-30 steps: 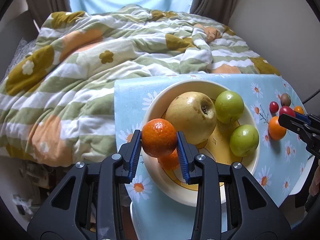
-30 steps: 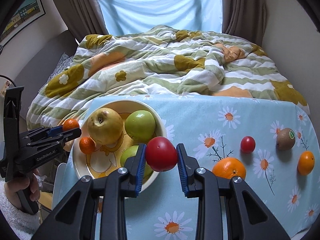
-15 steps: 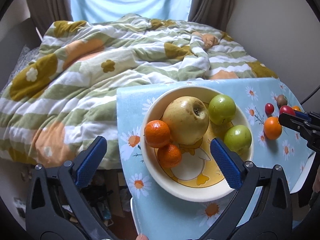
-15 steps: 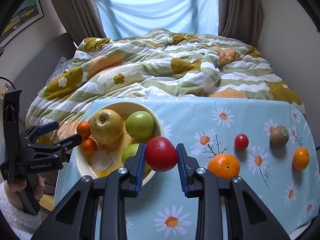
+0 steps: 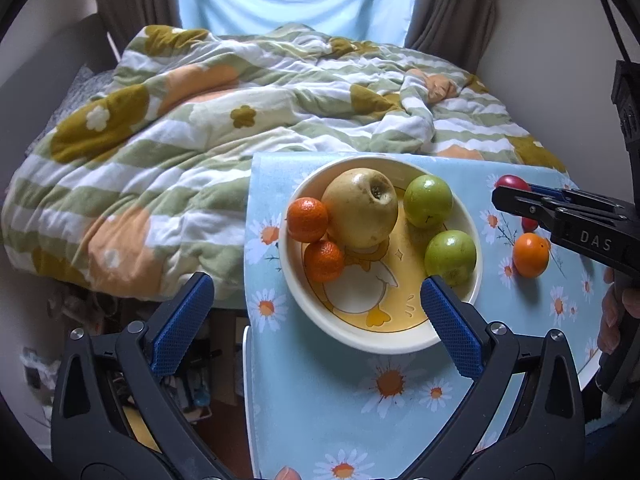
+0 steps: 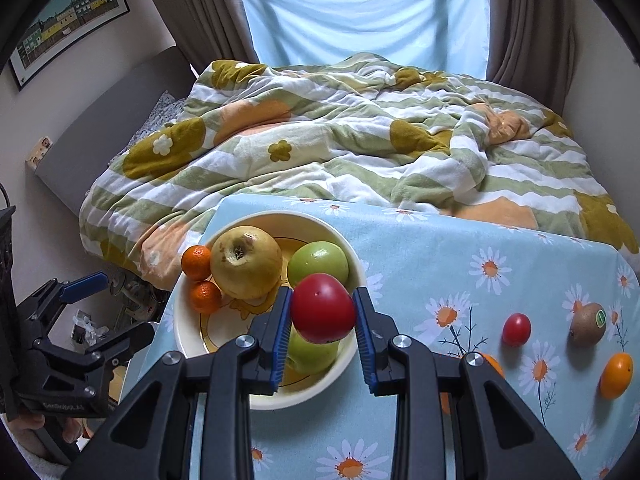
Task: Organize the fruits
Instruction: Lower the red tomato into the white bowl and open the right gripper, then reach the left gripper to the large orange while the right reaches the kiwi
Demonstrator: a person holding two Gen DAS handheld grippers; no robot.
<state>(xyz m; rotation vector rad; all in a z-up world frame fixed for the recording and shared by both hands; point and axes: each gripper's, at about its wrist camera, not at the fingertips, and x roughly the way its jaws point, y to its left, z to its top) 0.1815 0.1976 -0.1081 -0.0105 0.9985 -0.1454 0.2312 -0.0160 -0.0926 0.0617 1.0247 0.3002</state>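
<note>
A cream bowl on the daisy tablecloth holds a yellow apple, two tangerines and two green apples. My left gripper hangs wide open above the bowl's near side, with nothing between its blue pads. In the right wrist view my right gripper is shut on a red fruit, held over the bowl's near right rim and above a green apple. The left gripper shows open at that view's left edge, beside the table.
On the cloth to the right lie a small red tomato, a kiwi, an orange and a second orange half hidden behind my right finger. A rumpled quilt borders the table's far side. The table's left edge drops to the floor.
The left gripper let go of the tangerine, which now lies in the bowl, then opened wide and drew back and up. The right gripper carried the red fruit over the bowl's rim.
</note>
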